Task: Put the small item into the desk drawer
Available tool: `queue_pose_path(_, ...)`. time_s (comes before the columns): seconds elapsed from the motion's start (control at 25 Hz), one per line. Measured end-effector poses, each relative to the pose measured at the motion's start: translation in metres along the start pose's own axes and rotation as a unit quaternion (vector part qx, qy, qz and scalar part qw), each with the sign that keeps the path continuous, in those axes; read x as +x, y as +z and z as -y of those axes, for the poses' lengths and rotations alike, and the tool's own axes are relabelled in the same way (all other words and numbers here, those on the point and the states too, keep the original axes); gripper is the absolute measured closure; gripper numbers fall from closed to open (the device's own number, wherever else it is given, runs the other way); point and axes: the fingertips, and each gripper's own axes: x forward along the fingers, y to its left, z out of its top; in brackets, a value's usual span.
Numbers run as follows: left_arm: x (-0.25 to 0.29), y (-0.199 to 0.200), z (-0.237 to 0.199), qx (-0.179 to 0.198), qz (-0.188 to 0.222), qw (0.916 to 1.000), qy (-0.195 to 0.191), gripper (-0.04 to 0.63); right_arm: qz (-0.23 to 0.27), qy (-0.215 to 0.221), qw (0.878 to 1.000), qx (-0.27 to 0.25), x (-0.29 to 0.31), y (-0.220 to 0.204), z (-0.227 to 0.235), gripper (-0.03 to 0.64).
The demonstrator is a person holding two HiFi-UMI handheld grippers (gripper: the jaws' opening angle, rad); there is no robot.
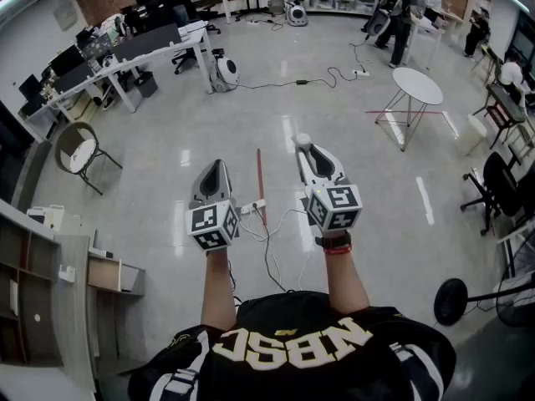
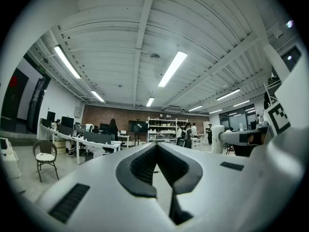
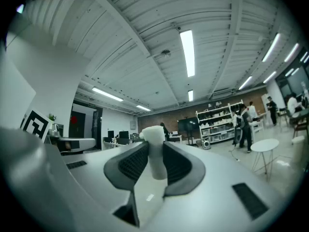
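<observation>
1. Grey glossy floor (image 1: 167,140) lies open all round. Far L: white desks (image 1: 150,53) w/ monitors, a chair (image 1: 79,153) nearer, and a shelf unit (image 1: 33,307) at the lower-L edge, all well apart from both grippers.
2. Left gripper (image 1: 215,167): forearm straight fwd, tip pointing away. Jaws are pressed together, nothing btwn them.
3. Centre: a red strip (image 1: 260,182) and loose cables (image 1: 269,228) lie on the floor below, btwn the two grippers.
4. Right gripper (image 1: 304,149): arm parallel to the L one, a bit further fwd, red wristband (image 1: 336,247) on the wrist. Its pads pinch the small item (image 1: 303,139) — a white cylinder, one end sticking out above the pads.
5. R side: round white table (image 1: 416,84), office chairs (image 1: 493,186) at the edge, a black round-based stand (image 1: 451,301) lower R. People stand by shelves far back.
6. Writing: black-and-white square markers on each gripper's cube. The pale letters on the black shirt (image 1: 292,345) look like "NBSC" — not sure.
</observation>
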Motion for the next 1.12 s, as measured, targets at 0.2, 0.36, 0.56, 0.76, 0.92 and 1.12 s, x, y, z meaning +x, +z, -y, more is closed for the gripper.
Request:
queue_pose_path(0.2,-0.016,0.002,-0.001,0.006,0.003,0.9998,0.021,0.581,-0.003,0.039,0.999,0.012,0.003,-0.003,-0.013,0.512)
queue_pose_path(0.36,-0.043,0.003,-0.025,0.008,-0.004,0.9975,0.07,0.581,-0.014,0.099,0.995,0.024,0.02,-0.01,-0.05,0.512)
queue_pose_path(0.56,-0.087,0.002,-0.068,0.015,-0.013,0.9902,0.139,0.581,-0.033,0.184,0.982,0.036,0.041,-0.023,-0.114,0.512)
queue_pose_path(0.76,-0.148,0.005,-0.136,0.017,-0.019,0.9718,0.234,0.581,-0.051,0.273,0.961,0.008,0.079,-0.043,-0.204,0.512)
queue_pose_path(0.92,-0.206,0.01,-0.21,0.009,-0.014,0.952,0.306,0.581,-0.058,0.322,0.945,0.001,0.104,-0.052,-0.292,0.514)
queue_pose_path(1.12,-0.272,0.012,-0.293,-0.006,0.004,0.9261,0.377,0.581,-0.066,0.38,0.922,-0.017,0.133,-0.063,-0.398,0.515)
